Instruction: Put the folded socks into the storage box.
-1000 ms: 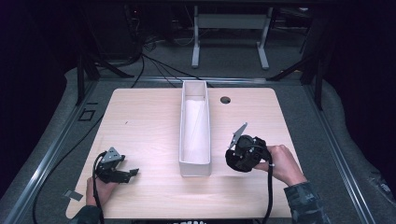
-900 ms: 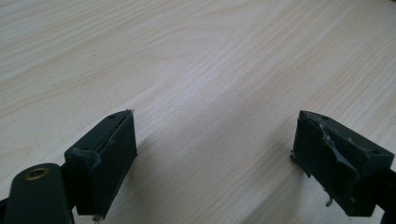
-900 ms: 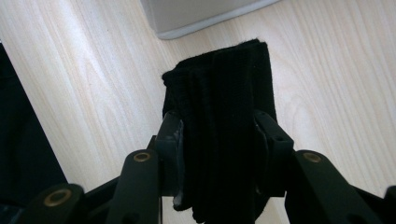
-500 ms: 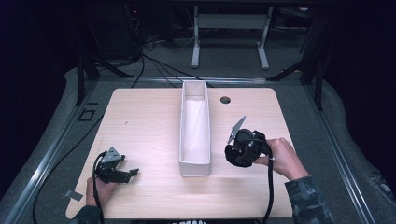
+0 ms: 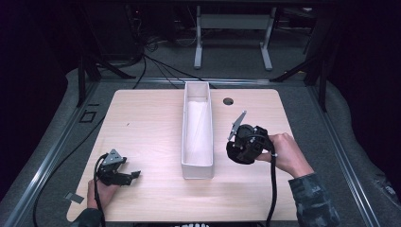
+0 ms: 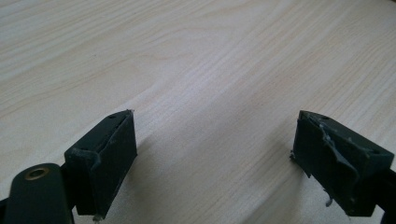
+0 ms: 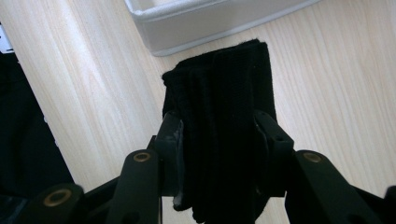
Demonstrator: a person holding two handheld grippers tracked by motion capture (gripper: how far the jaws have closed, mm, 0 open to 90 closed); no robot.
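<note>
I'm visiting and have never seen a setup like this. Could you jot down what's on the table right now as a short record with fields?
table: light wooden table
bin: long white bin, standing mid-table, lengthwise away from the person
right gripper: right gripper, jaws shut on a folded black cloth, held above the table beside the bin's near end
left gripper: left gripper, jaws open, nothing between them, low over bare wood at the near left
bin contents: looks empty from the high view
</note>
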